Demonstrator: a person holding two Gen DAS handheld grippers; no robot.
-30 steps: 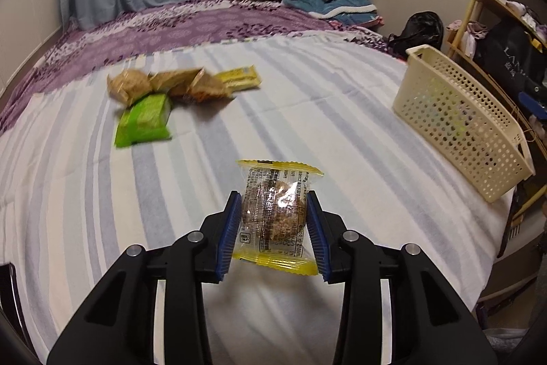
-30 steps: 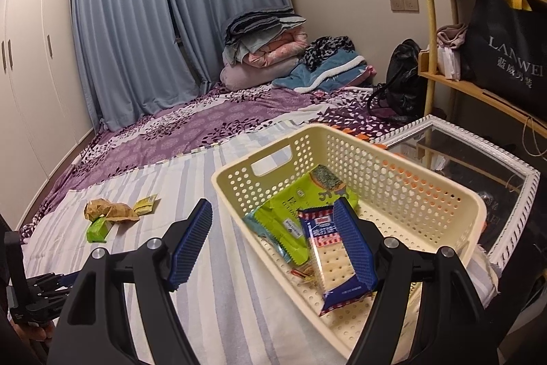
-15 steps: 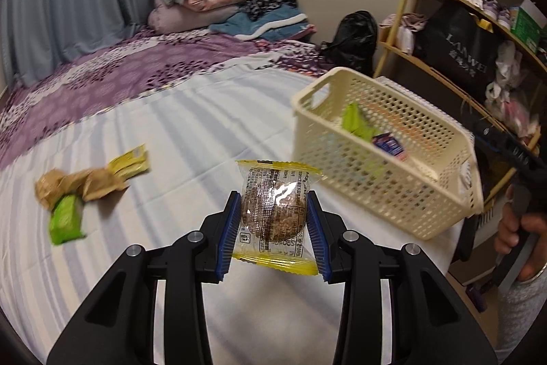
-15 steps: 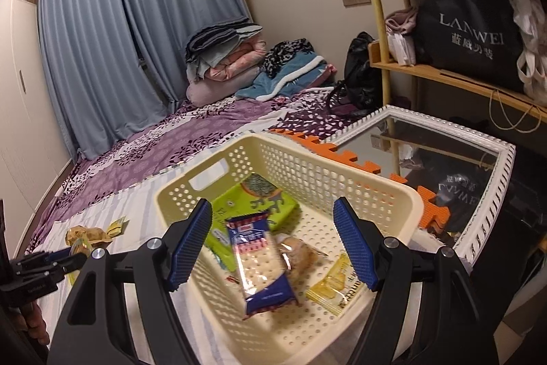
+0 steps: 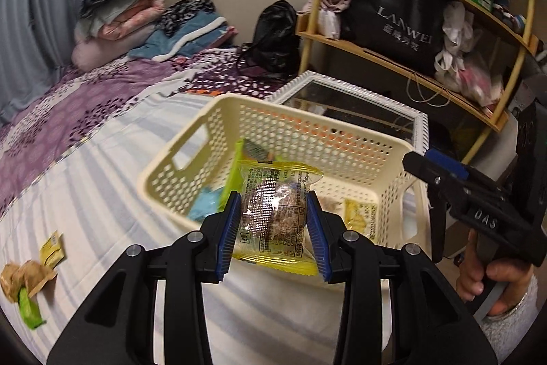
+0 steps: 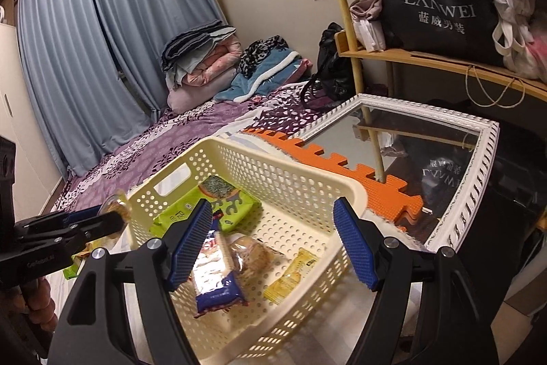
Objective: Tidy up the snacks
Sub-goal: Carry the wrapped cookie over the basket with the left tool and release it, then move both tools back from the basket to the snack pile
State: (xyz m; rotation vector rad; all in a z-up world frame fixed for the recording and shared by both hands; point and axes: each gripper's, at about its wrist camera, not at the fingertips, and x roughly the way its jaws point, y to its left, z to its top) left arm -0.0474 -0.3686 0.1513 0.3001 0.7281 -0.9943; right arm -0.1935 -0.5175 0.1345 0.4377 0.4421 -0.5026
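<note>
Snack sorting, partly done. The cream basket [image 6: 304, 190], at the bed's [image 5: 102, 194] edge, already holds a green pack [image 6: 212, 211], a blue cracker pack [image 6: 215, 283], a brown cake [image 6: 253, 257] and a yellow sachet [image 6: 290, 276]. Loose snacks [image 5: 29, 276] lie well apart on the bed. The left tool [image 5: 273, 228] clamps a clear-wrapped cake [image 5: 273, 214] before the basket's near wall; release judged next. The right tool [image 6: 273, 245] stands half open and empty over the basket.
</note>
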